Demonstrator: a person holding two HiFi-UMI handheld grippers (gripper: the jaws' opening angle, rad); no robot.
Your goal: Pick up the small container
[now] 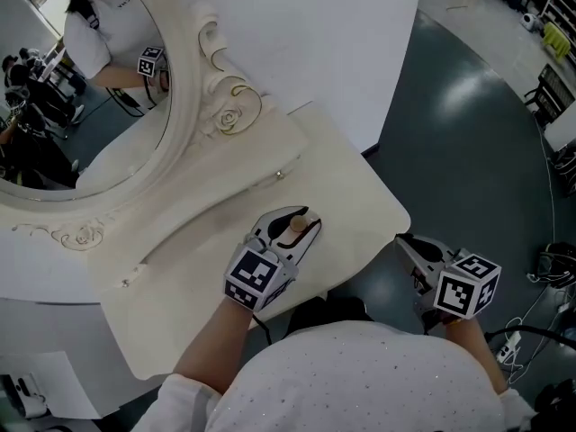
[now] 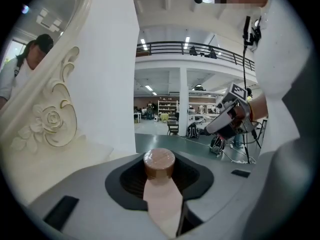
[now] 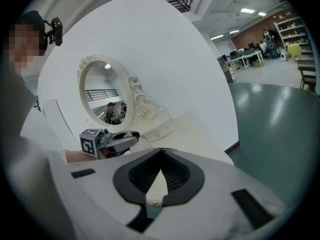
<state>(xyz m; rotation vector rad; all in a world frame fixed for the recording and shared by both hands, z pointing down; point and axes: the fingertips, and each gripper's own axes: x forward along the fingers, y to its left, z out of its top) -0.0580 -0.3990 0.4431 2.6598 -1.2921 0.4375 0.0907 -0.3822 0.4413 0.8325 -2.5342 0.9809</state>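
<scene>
The small container (image 1: 295, 227) has a pale pink body and a round brown cap (image 2: 159, 163). My left gripper (image 1: 290, 234) is shut on it, over the front middle of the cream dressing table (image 1: 346, 174). In the left gripper view the container (image 2: 161, 199) stands between the two grey jaws with its cap poking out past the black pads. My right gripper (image 1: 407, 241) hangs off the table's right front corner, over the dark floor. Its jaws meet at the tip (image 3: 161, 150) with nothing between them. It looks toward the left gripper (image 3: 119, 140).
An oval mirror (image 1: 81, 88) in a carved white frame (image 1: 225, 106) stands at the back left of the table and shows a person's reflection. A white wall (image 1: 324, 34) rises behind the table. Grey-green floor (image 1: 468, 142) lies to the right, with cables and gear at its far edge.
</scene>
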